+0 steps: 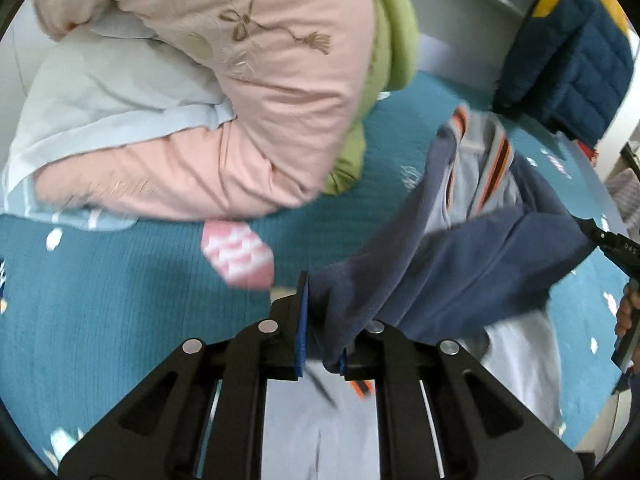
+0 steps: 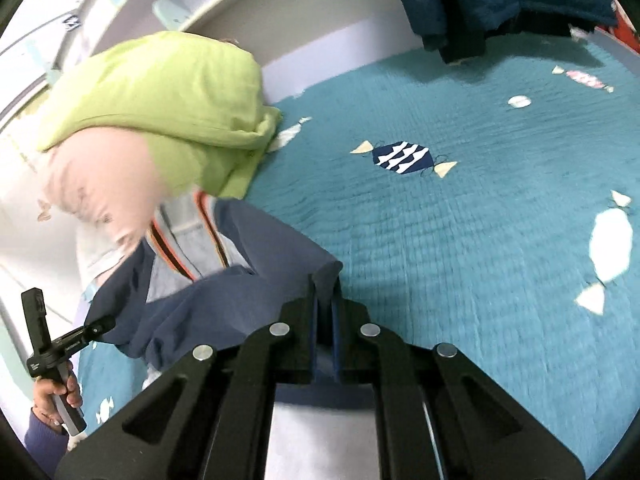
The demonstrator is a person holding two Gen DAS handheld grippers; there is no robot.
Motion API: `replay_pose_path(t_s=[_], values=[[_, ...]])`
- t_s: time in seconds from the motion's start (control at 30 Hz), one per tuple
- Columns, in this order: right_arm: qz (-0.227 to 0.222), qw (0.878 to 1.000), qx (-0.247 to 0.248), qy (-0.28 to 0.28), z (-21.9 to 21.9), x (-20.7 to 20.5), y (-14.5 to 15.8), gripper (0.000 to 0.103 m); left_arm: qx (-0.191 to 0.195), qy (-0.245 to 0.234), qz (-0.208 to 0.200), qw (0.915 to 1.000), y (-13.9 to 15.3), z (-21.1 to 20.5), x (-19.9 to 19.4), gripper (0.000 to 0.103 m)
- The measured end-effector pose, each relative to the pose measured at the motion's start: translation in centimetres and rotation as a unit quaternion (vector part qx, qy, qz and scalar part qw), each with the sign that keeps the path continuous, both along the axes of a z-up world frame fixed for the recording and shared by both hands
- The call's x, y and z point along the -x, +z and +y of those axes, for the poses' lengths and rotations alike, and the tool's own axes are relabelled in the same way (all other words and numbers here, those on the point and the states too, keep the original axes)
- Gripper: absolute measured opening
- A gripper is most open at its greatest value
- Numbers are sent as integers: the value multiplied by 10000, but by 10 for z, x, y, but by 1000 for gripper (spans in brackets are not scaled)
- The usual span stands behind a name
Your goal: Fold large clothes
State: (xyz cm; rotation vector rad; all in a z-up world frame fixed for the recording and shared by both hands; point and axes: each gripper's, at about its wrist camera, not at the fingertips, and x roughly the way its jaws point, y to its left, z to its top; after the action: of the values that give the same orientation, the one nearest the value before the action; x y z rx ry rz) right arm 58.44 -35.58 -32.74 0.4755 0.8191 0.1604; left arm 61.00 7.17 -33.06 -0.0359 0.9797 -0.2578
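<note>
Both grippers clamped on the navy-and-grey garment point(image 1: 460, 264). My left gripper point(image 1: 322, 320) has its blue pads pinching a navy edge, cloth bunched between them. My right gripper point(image 2: 326, 312) is closed tight on another navy fold. The garment hangs stretched between the two, raised above the teal bedspread point(image 2: 460, 240), orange-striped collar showing. Pink quilt point(image 1: 248, 92) and green bedding point(image 2: 168, 92) piled just behind it. Dark blue puffer jacket point(image 1: 568, 64) sits at the far bed edge.

navy-grey garment point(image 1: 460, 264), lifted, bunched
</note>
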Motion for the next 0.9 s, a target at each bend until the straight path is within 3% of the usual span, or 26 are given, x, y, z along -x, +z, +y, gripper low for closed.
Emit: replay_pose_path(t_s=[0.23,0.4,0.5,0.57,0.67,0.8,0.87,0.9], values=[[75,9997,92,198,4,120,17,5,58,70,40,10000,-6,19,113,6],[893,9956,86,274,8,192,-34,5,195,295,625,9974,-53,49,184,6],[1519,9880,114,244,17,218,-81,5,357,463,1026,9930,-87,62,217,6],[1579,9872,172,136,18,227,-99,6,244,403,1222,9914,-106,56,232,6],[1546,9875,-243,-176,10,231,-103,6,447,537,1301,9890,-113,59,239,6],[1663,9857,-88,-263,15,233,-83,17,669,572,1198,9889,-94,66,244,7],[1730,9832,476,-327,20,238,-68,34,529,586,964,9922,-74,68,249,9],[1655,9829,720,-357,23,241,-58,43,503,621,853,9931,-67,69,250,17]])
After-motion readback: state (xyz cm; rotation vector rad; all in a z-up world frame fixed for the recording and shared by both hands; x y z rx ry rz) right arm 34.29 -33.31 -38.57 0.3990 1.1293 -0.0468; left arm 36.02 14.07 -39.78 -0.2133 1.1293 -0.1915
